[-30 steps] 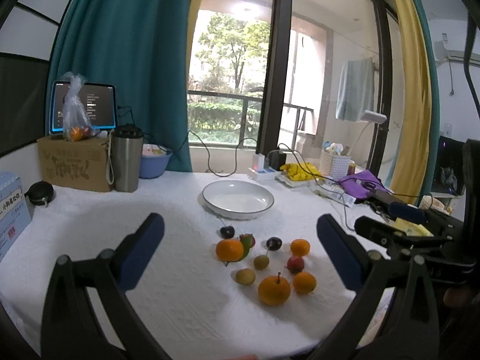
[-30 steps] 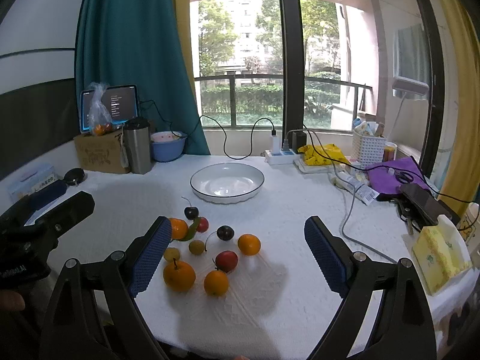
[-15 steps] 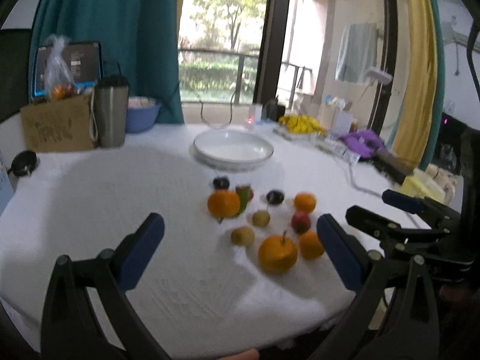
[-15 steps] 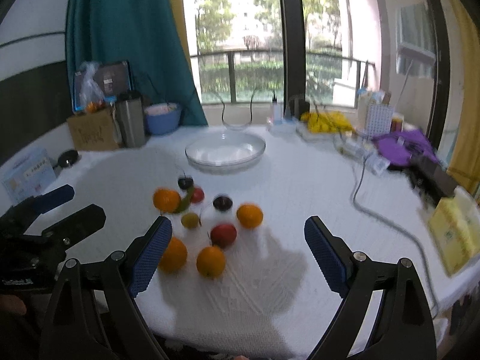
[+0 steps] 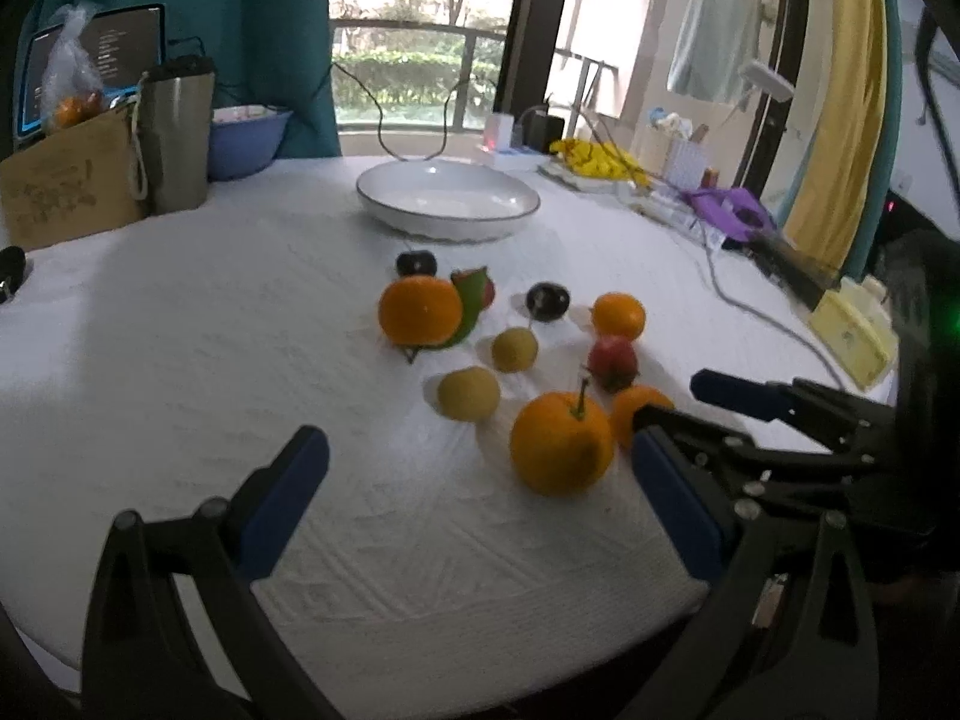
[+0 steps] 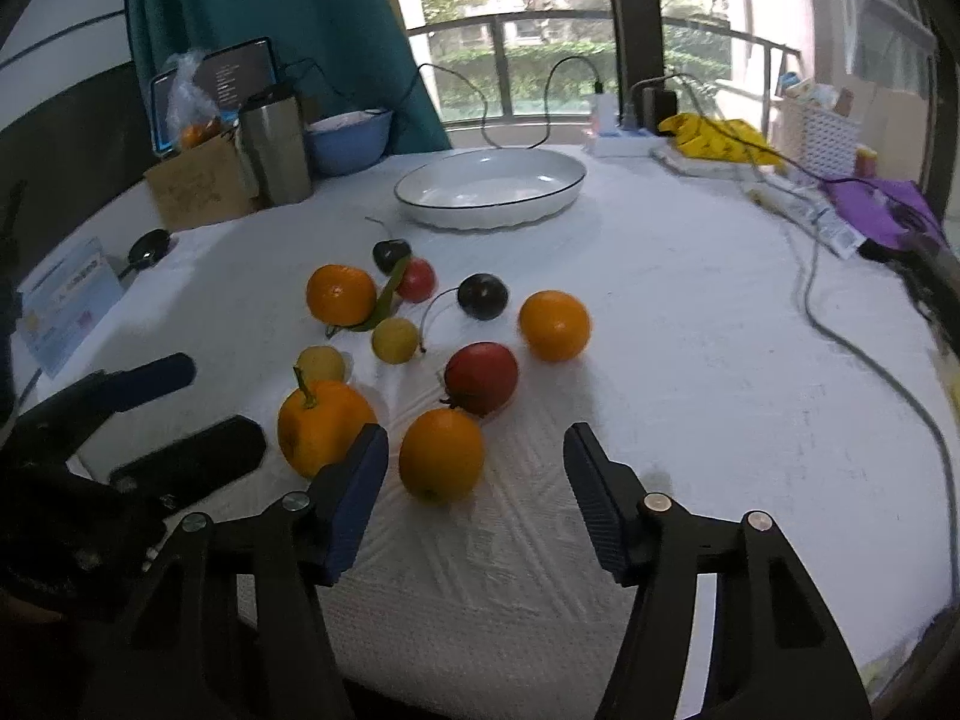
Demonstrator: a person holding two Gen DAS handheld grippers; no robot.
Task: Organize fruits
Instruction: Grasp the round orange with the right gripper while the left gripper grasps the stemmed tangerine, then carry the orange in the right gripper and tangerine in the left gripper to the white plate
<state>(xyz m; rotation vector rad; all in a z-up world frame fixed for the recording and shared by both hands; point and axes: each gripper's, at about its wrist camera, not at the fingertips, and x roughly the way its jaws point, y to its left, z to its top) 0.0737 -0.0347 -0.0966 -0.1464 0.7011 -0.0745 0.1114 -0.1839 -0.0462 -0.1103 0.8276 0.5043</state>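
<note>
Several fruits lie loose on the white tablecloth: oranges, yellow-green fruits, dark plums and a red fruit (image 6: 482,378). Behind them stands an empty white plate (image 6: 492,180), (image 5: 447,204). My right gripper (image 6: 474,450) hangs low over the near fruits with its jaws closing. A small orange (image 6: 441,456) sits just ahead of and between its pads, which do not touch it. My left gripper (image 5: 474,480) is wide open and holds nothing. A big stemmed orange (image 5: 561,444), (image 6: 324,426) lies just beyond its right finger. The two grippers stand side by side.
At the back left are a steel tumbler (image 6: 276,150), a cardboard box (image 6: 198,186), a blue bowl (image 6: 351,138) and a tablet. A grey cable (image 6: 840,324) runs down the right side past a purple item (image 6: 876,204) and a white basket. The table's edge is close below.
Both grippers have sunk toward the fruits and tipped downward, so the fruits look nearer. The right jaws have narrowed from wide open. The left jaws kept their width.
</note>
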